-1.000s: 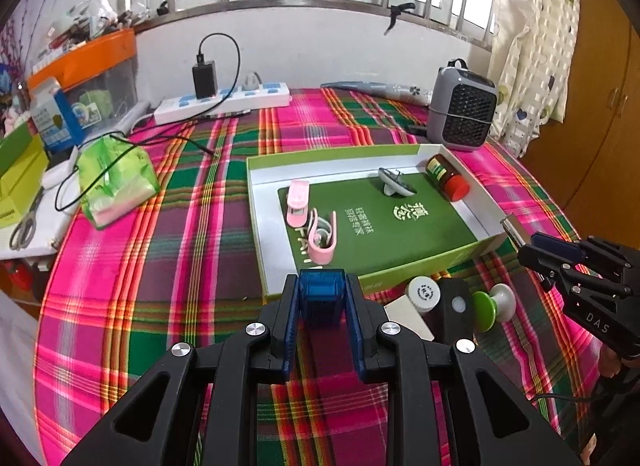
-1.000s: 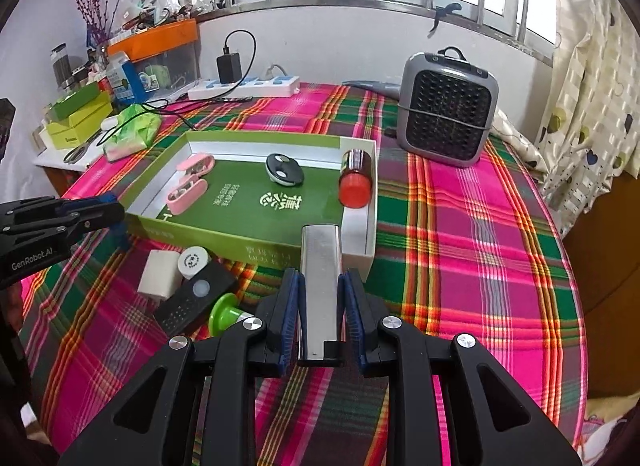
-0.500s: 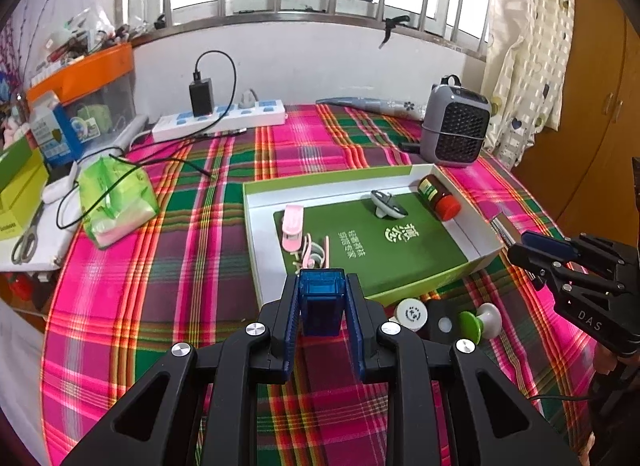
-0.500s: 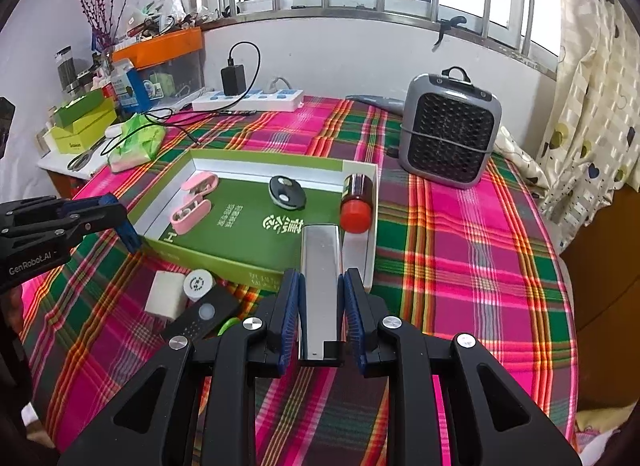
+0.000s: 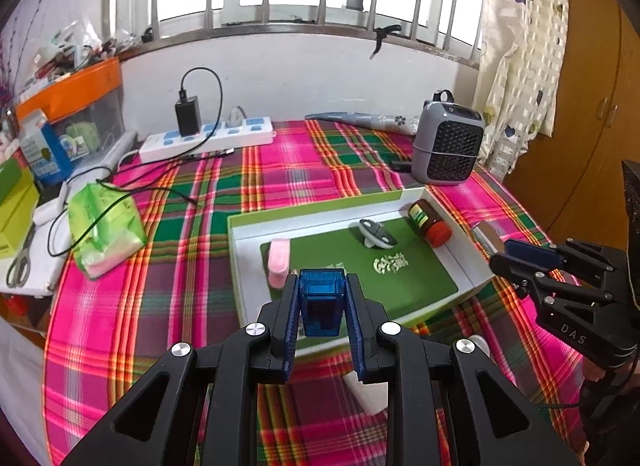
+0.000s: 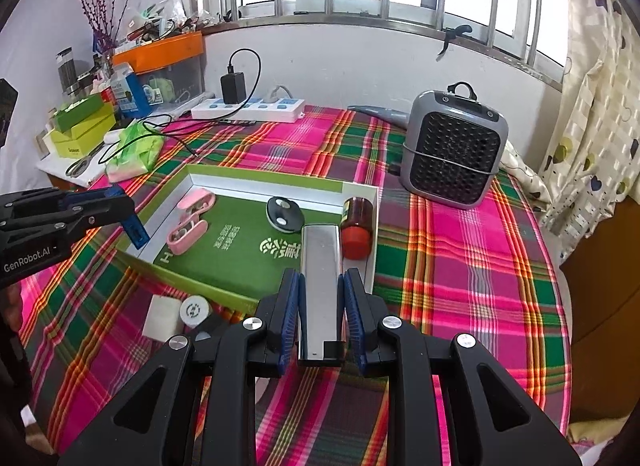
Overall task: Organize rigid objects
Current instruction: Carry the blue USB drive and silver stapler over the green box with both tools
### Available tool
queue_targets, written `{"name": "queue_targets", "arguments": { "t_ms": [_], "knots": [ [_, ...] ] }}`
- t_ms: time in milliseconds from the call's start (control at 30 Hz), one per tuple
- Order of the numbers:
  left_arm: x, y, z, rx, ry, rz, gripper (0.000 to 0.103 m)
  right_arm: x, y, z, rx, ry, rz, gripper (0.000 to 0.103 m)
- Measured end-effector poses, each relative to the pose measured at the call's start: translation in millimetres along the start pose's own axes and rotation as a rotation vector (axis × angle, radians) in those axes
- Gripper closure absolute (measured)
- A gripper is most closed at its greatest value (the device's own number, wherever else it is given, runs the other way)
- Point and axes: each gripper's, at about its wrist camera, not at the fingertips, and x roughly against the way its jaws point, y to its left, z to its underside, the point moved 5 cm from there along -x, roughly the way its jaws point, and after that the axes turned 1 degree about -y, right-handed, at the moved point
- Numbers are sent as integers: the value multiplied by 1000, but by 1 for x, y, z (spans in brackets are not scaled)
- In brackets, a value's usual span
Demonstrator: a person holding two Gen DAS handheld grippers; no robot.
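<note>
Colours on the pink-green plaid cloth (image 6: 460, 266)
Green tray (image 6: 256, 181), white rim; inside it pink case (image 6: 188, 234), red-capped brown jar (image 6: 357, 225); beside it grey heater (image 6: 454, 149).

The left gripper (image 6: 132, 221), seen from the right wrist view, carries white lettering "GenRobot.AI" on its black body. The right gripper (image 5: 516, 254), seen from the left wrist view, bears the letters "DAS". The green insert (image 6: 240, 250) inside the tray shows a white "H" at its near corner, plus pale Chinese characters too small to read.
</note>
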Motion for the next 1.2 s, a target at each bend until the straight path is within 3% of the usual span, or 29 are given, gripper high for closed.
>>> {"name": "queue_targets", "arguments": {
  "t_ms": [633, 1200],
  "knots": [
    [-66, -10, -10, 2, 85, 32, 82, -60, -1, -11, 0, 102, -30, 79],
    [-86, -11, -18, -18, 98, 10, 82, -87, -1, -12, 34, 146, -6, 79]
  ]
}}
